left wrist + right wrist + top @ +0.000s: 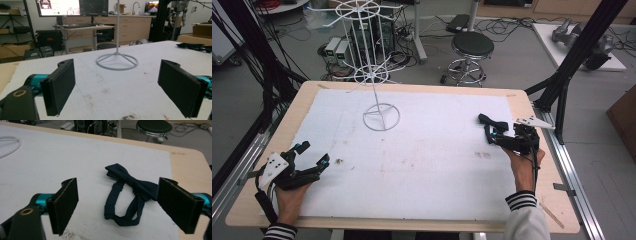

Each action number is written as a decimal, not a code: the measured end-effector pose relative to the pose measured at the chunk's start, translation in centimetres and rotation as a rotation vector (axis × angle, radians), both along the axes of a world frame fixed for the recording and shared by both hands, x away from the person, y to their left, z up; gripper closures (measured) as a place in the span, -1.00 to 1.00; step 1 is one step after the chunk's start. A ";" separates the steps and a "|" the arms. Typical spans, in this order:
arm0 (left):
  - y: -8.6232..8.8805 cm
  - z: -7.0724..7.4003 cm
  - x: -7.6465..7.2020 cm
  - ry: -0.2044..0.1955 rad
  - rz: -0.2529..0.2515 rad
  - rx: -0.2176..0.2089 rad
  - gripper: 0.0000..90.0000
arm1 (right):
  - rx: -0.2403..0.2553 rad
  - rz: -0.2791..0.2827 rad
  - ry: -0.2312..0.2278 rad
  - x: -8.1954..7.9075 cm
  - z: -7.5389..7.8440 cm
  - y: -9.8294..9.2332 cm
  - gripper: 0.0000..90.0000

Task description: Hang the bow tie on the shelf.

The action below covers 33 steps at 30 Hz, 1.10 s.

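Note:
A dark navy bow tie (pixel 491 121) with its looped strap lies flat on the white mat (pixel 437 150) near the table's right side. My right gripper (pixel 490 134) hovers just in front of it with its jaws spread wide. In the right gripper view the bow tie (pixel 130 178) lies ahead between the pads (pixel 63 205), which are not touching it; the right pad covers the bow's far end. My left gripper (pixel 314 153) rests at the front left, open and holding nothing (pixel 122 85). The bow tie (pixel 195 46) is far off to its right.
A white wire display stand (pixel 382 117) with a ring base rises at the back middle of the mat (pixel 117 61); its ring edge (pixel 10 145) lies to the left of the right gripper. A black stool (pixel 472 47) and cables sit on the floor behind the table.

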<state>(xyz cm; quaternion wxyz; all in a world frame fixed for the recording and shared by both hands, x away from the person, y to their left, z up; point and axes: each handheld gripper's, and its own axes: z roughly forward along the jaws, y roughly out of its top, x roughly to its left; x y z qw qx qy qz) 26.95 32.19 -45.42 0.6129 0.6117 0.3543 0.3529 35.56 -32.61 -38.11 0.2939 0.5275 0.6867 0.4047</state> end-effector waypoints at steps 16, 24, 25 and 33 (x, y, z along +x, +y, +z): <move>0.0 0.0 0.0 0.000 -0.001 0.000 -0.67 | -0.076 -0.067 0.178 3.2 -0.3 -0.2 -0.45; 0.0 0.0 0.0 -0.003 0.000 0.001 -0.67 | -0.091 -0.090 0.245 3.9 -1.1 -0.3 -0.24; 0.0 0.0 0.0 -0.003 0.000 0.000 -0.67 | -0.094 -0.089 0.249 4.0 -1.2 -0.3 -0.23; 0.0 0.0 0.0 -0.004 0.000 0.000 -0.67 | -0.152 -0.110 0.302 4.8 -2.2 0.2 -0.08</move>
